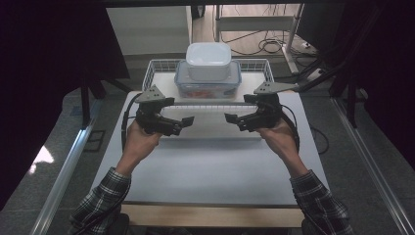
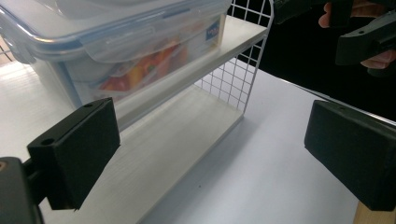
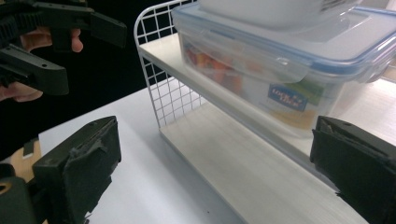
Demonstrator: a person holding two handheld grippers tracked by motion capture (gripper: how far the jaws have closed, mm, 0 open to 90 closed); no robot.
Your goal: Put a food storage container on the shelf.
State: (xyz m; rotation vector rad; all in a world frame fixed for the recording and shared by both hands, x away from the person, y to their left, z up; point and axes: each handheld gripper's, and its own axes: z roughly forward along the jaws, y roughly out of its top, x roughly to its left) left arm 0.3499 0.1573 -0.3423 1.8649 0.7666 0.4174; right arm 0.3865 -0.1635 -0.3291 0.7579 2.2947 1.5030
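A white wire rack (image 1: 152,69) with two shelves stands at the far side of the white table (image 1: 205,166). On its upper shelf sits a clear lidded box (image 1: 208,86) holding orange and red contents, with a white tub (image 1: 208,58) stacked on top. My left gripper (image 1: 183,124) and right gripper (image 1: 235,122) hover side by side just in front of the rack, tips turned toward each other. Both are open with nothing between the jaws. The left gripper view looks past my left gripper (image 2: 212,149) at the box (image 2: 116,56) and rack wall (image 2: 233,79). My right gripper (image 3: 215,163) faces the box (image 3: 280,70).
The lower shelf (image 2: 187,140) is bare under the box. Wide white tabletop lies between my hands and the wooden front edge (image 1: 210,215). Dark curtains hang at both sides. Cables (image 1: 269,46) lie on the floor behind the rack, and metal rails (image 1: 63,171) run beside the table.
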